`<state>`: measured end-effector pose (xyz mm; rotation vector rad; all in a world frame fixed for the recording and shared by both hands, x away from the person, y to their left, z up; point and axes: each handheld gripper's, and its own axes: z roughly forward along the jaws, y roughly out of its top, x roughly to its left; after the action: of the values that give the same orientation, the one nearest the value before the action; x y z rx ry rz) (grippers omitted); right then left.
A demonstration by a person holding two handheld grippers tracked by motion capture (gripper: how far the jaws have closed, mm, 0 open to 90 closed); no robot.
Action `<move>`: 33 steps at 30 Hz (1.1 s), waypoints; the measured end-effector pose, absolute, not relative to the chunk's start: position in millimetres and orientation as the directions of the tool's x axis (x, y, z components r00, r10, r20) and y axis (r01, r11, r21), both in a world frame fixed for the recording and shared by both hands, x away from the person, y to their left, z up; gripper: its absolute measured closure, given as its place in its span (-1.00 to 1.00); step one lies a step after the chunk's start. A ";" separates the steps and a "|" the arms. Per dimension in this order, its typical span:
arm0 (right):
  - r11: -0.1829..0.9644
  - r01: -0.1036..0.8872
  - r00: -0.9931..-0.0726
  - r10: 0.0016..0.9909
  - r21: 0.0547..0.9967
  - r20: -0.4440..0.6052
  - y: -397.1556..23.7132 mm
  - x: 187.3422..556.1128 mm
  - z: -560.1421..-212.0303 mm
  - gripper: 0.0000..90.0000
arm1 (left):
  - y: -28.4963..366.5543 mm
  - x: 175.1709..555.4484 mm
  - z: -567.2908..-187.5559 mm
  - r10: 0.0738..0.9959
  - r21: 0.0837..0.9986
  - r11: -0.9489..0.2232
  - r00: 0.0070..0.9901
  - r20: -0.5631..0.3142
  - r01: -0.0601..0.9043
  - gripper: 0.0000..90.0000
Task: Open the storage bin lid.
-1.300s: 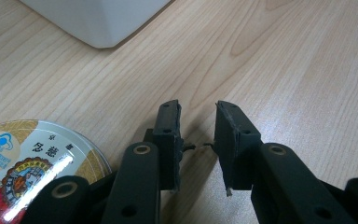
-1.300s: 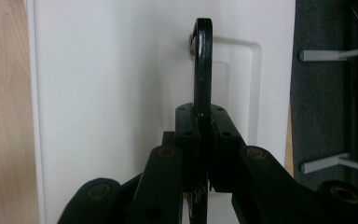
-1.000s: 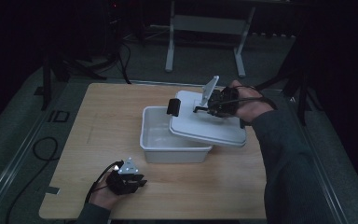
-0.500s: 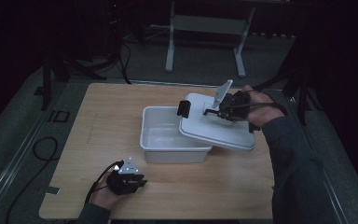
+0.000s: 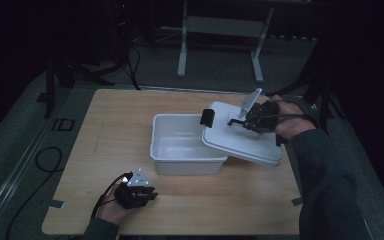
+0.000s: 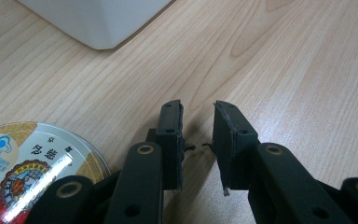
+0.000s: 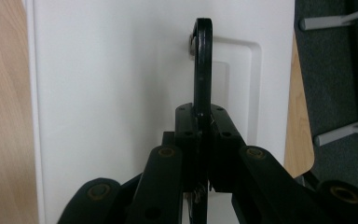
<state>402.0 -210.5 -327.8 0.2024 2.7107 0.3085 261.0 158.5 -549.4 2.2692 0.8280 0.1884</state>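
The right gripper (image 5: 241,121) pinched the thin black handle (image 7: 202,65) of the white lid (image 5: 240,142), with both jaws pressed tight on it. The handle stood up straight between the jaws and ran on past their tips. The lid lay tilted under the jaws, one edge resting on the rim of the white tub (image 5: 166,155) and the rest hanging off to the side. The left gripper (image 5: 139,194) rested on the wooden table (image 6: 284,70), its jaws a little apart with nothing between them. A round tin (image 6: 23,158) lay just beside its left jaw.
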 end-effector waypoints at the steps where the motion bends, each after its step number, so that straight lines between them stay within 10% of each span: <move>1: 0.964 0.102 -0.907 0.191 0.244 -0.375 -213.4 401.7 -328.4 0.88 | 158.6 261.1 -549.3 0.611 0.662 -0.550 0.785 -0.096 0.509 0.62; 33: 0.939 0.242 -0.880 0.318 0.244 -0.352 -284.8 394.1 -353.4 0.87 | 157.9 260.8 -549.8 0.610 0.666 -0.550 0.787 -0.093 0.504 0.62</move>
<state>394.1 -284.8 -353.4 0.4063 2.7011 0.2703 260.8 157.9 -549.8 2.2691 0.8215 0.1933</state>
